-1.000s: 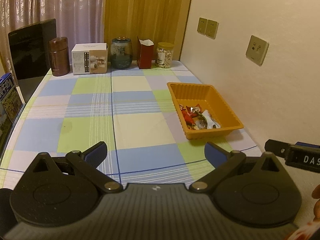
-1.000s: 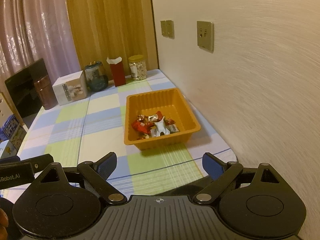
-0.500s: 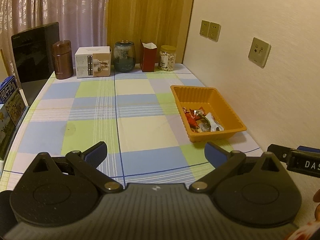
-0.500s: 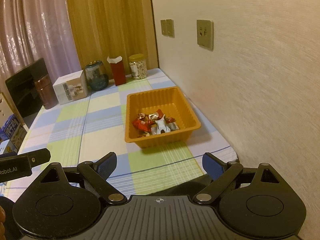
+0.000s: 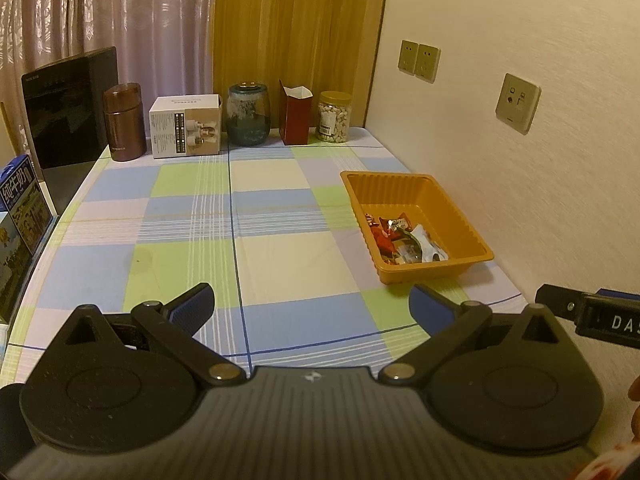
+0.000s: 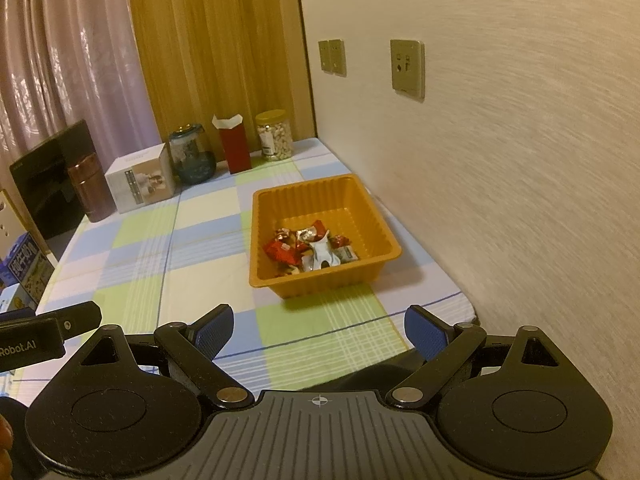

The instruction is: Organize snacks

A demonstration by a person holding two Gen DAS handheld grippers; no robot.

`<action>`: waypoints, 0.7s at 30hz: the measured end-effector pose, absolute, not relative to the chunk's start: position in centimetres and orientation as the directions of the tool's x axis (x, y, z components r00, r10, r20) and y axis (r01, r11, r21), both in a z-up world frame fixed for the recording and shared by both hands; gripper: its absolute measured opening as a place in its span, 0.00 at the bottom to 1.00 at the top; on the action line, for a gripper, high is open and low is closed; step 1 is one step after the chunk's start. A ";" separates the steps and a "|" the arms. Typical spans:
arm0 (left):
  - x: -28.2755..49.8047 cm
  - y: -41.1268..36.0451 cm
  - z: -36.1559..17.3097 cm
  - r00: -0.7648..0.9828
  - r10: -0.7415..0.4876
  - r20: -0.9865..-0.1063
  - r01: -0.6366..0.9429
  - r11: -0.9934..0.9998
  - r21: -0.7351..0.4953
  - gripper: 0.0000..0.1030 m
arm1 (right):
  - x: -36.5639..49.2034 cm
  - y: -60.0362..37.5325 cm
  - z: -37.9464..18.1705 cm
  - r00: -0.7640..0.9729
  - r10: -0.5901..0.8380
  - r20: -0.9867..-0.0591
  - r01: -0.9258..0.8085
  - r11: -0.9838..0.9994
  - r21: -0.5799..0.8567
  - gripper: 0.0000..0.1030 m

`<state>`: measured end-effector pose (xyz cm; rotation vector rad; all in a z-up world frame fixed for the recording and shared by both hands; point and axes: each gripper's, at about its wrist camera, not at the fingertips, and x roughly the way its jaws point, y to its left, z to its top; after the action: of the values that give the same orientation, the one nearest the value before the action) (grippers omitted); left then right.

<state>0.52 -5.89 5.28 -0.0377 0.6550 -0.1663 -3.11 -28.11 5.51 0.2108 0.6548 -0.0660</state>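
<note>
- Both my left gripper and right gripper are spread wide, holding nothing.
- The red and silver wrapped snacks lie piled in the ribbed orange plastic tray, centre of the right view.
- Risk, I judge: the light tray sliding on the checked tablecloth if nudged.

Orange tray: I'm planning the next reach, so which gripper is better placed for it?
Likely the right gripper: the orange tray sits almost straight ahead of it, but off to the side of the left gripper. Both are open.
</note>
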 end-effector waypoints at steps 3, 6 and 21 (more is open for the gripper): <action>0.5 -5.9 5.3 0.780 -0.166 -0.603 0.142 0.986 -0.088 1.00 | -3.1 -28.1 5.5 0.792 0.005 -0.610 0.128 0.976 0.175 0.89; 0.5 -5.9 5.3 0.779 -0.167 -0.604 0.143 0.986 -0.089 1.00 | -3.2 -28.1 5.5 0.793 0.004 -0.610 0.128 0.976 0.174 0.89; 0.5 -5.8 5.3 0.780 -0.166 -0.603 0.141 0.986 -0.088 1.00 | -3.2 -28.1 5.4 0.792 0.007 -0.611 0.129 0.975 0.179 0.89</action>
<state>0.47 -5.75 5.28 -0.0387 0.6553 -0.1660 -3.16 -28.12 5.37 0.2167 0.6548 -0.0663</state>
